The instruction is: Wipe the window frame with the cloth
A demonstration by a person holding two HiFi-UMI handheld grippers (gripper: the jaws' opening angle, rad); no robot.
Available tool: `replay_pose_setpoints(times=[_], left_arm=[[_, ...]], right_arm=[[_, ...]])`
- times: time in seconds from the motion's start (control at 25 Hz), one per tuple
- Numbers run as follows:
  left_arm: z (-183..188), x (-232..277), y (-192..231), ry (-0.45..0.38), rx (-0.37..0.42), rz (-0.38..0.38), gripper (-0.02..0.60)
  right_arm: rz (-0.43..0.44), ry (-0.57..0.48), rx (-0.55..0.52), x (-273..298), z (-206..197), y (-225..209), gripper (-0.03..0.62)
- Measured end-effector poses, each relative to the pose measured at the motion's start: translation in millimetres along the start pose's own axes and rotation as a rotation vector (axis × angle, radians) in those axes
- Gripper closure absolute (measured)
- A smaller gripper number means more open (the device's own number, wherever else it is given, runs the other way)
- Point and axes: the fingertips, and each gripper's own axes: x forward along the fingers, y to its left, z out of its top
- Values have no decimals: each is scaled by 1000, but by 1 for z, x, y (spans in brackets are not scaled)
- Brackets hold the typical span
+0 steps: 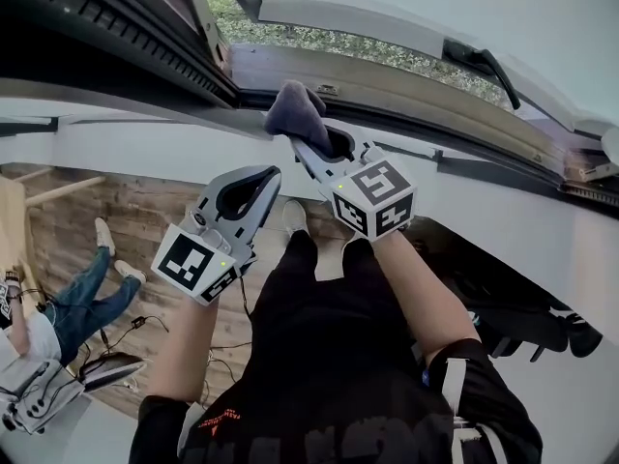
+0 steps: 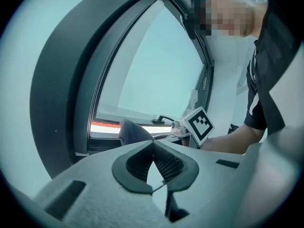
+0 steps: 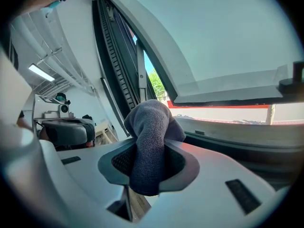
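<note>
The wiping step looks to be in hand. The right gripper (image 1: 316,149) has its jaws pinched on a dark grey cloth (image 1: 295,112), and the right gripper view shows a thick fold wedged between the pads with the bunched end standing out past the tips. That bunched end sits at the lower rail of the window frame (image 1: 416,83), near the frame's left corner, where the dark channel runs beneath the open sash. It seems to press on the rail, though actual contact cannot be confirmed from any view.

The left gripper (image 1: 253,189) hangs below the frame and well apart from it. Its jaws are pressed together at the tips with nothing between them, so it plays no part here.

The next move, as a judgement, calls for a steady sideways drag along the rail away from the corner. The cloth should be kept pushed into the channel and the grip kept firm, so the fold does not slip out.
</note>
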Motion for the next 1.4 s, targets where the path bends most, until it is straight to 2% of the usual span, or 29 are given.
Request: replay_pose_setpoints(times=[0.28, 0.52, 1.4], left_arm=[[-4, -8, 16, -2, -13, 16, 561], [-8, -9, 23, 2, -20, 18, 561], [2, 36, -10, 27, 12, -53, 561]], right_arm=[[35, 17, 14, 29, -3, 16, 488], [29, 29, 15, 37, -5, 14, 488], [-46, 28, 49, -10, -19, -31, 488]])
